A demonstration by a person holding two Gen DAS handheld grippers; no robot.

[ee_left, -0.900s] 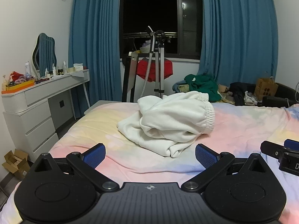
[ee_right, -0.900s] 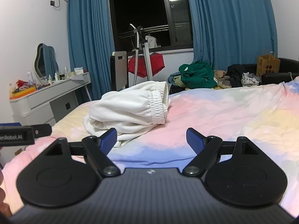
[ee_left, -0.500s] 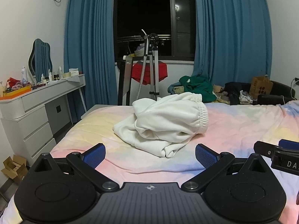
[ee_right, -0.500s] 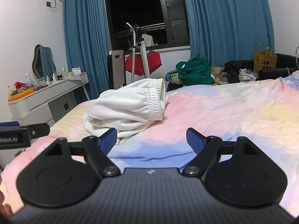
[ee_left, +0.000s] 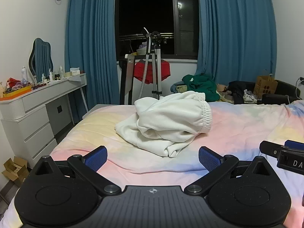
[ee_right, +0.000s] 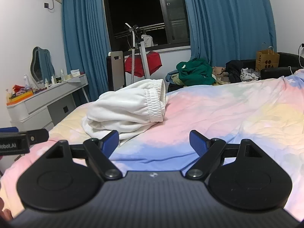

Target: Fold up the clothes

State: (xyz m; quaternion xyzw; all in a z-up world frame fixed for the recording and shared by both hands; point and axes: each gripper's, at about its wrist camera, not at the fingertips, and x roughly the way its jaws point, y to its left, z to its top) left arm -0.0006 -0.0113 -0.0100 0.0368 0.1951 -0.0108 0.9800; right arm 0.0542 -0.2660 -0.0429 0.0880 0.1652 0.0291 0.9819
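A crumpled white garment (ee_left: 167, 125) with an elastic waistband lies in a heap on the pastel bed (ee_left: 247, 125); it also shows in the right wrist view (ee_right: 129, 110). My left gripper (ee_left: 152, 160) is open and empty, a short way in front of the heap. My right gripper (ee_right: 154, 142) is open and empty, in front of the heap and to its right. The right gripper's finger shows at the right edge of the left wrist view (ee_left: 281, 153). The left gripper's finger shows at the left edge of the right wrist view (ee_right: 20, 140).
A white dresser (ee_left: 38, 110) with bottles and a mirror stands left of the bed. A garment steamer stand (ee_left: 155, 66) with red cloth is beyond the bed. A pile of clothes (ee_left: 201, 87) and a paper bag (ee_left: 266, 85) lie at the back right. Blue curtains flank a dark window.
Both grippers have drawn back and tilted up a little, so the white garment sits lower and slightly farther in both views. The garment has not moved. Both stay open.
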